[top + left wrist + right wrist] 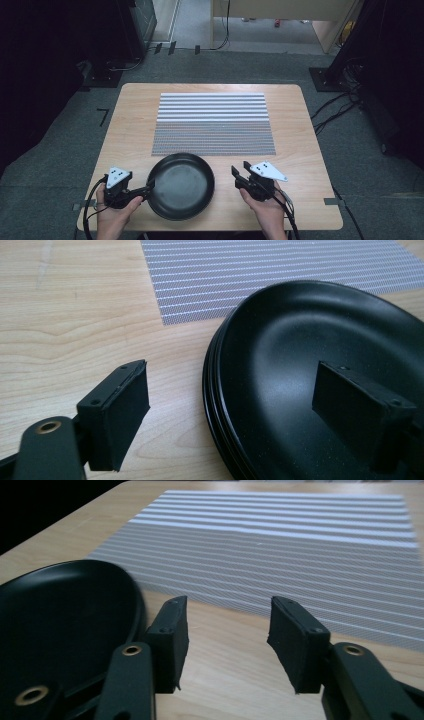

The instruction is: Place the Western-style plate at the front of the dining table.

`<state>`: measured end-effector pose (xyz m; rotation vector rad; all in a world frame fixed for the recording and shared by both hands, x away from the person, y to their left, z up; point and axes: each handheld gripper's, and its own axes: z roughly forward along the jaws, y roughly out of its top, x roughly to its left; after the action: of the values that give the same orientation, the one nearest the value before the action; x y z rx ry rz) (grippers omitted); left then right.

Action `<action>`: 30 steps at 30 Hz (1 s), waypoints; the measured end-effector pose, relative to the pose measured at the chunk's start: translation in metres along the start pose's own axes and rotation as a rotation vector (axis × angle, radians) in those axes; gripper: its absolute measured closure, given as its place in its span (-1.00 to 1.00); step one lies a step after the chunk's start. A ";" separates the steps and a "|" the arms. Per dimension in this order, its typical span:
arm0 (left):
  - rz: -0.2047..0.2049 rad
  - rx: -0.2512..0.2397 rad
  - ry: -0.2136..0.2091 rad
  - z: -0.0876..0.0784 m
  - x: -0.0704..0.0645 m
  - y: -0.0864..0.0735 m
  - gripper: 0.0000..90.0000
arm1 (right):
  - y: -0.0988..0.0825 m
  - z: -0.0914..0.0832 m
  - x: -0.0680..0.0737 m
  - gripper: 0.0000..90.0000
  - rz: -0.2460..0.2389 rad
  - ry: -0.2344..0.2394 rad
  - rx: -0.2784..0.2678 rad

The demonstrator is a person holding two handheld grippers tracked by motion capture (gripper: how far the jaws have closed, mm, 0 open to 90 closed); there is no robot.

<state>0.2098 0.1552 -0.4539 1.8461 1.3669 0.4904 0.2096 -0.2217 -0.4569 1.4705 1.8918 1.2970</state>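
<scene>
Black, empty frying pan [181, 186] sits on the wooden worktop [130, 125] between both tongs. Left tongs [240, 400] gape astride its rim, unclamped. Right tongs [227, 630] stand apart just beside it, holding nothing.

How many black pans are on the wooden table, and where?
1. The black pan lies at the near edge of the table, just in front of the striped mat, between the left gripper and the right gripper.

Bare hands and forearms, no sleeves. Left gripper [148, 188] and right gripper [239, 172] both black, each topped by a grey three-cornered plate with dark dots. Flat rectangular pads [300, 642], small screws, brass-ringed pivot holes. Black cables trailing back.
</scene>
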 end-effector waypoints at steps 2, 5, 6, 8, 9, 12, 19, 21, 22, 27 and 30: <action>0.000 0.008 0.006 0.001 -0.002 0.000 -0.59 | 0.001 0.001 0.003 0.18 0.015 0.020 0.006; -0.005 0.013 -0.003 0.002 -0.003 -0.001 -0.50 | 0.003 0.003 0.009 0.18 0.064 0.069 -0.004; -0.006 0.016 -0.005 0.003 -0.003 -0.001 -0.49 | 0.003 0.004 0.011 0.20 0.078 0.083 -0.018; -0.006 0.021 -0.011 0.003 -0.003 -0.001 -0.46 | 0.003 0.005 0.015 0.23 0.089 0.096 -0.028; -0.008 0.021 -0.014 0.003 -0.002 -0.001 -0.43 | 0.003 0.006 0.017 0.26 0.098 0.104 -0.031; -0.016 0.024 -0.022 0.004 -0.002 -0.002 -0.37 | 0.002 0.010 0.022 0.29 0.129 0.132 -0.018; -0.037 0.036 -0.068 0.005 0.003 -0.004 -0.21 | -0.007 0.020 0.037 0.34 0.090 0.179 0.048; -0.042 0.043 -0.075 0.005 0.004 -0.004 -0.18 | -0.009 0.023 0.039 0.41 0.095 0.192 0.059; -0.043 0.047 -0.074 0.006 0.004 -0.004 -0.10 | -0.010 0.025 0.041 0.48 0.114 0.193 0.063; -0.073 0.091 -0.075 0.009 0.009 -0.005 0.16 | -0.012 0.029 0.043 0.58 0.130 0.138 0.082; -0.097 0.082 -0.107 0.009 0.013 -0.005 0.37 | -0.017 0.033 0.040 0.58 0.163 0.146 0.095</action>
<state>0.2168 0.1644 -0.4650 1.8335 1.4143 0.2855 0.2119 -0.1716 -0.4782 1.6484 1.9848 1.4408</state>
